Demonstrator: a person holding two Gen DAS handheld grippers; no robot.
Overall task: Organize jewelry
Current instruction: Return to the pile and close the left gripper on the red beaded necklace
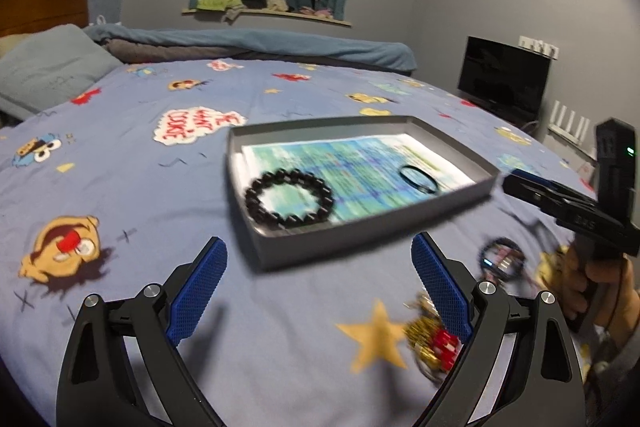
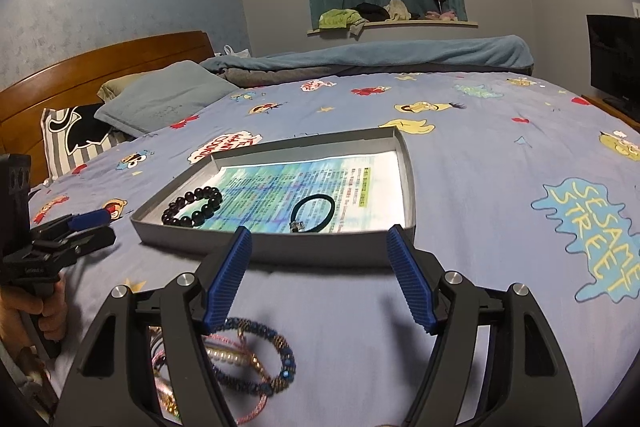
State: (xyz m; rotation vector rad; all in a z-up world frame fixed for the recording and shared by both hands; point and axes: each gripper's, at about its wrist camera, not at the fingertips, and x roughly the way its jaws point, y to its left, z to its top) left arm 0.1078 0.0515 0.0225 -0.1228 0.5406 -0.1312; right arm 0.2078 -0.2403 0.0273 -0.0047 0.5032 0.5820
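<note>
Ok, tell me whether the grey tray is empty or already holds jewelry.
Not empty. The grey tray holds a black bead bracelet and a thin black cord bracelet, both lying on its printed paper liner.

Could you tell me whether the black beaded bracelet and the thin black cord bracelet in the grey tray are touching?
Apart. In the right wrist view the black beaded bracelet and the thin black cord bracelet lie in the grey tray with printed paper showing between them.

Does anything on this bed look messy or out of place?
Yes. Several bracelets lie tangled in a loose heap on the bedsheet, outside the grey tray. Only the black bead bracelet and a thin black band lie inside it.
</note>
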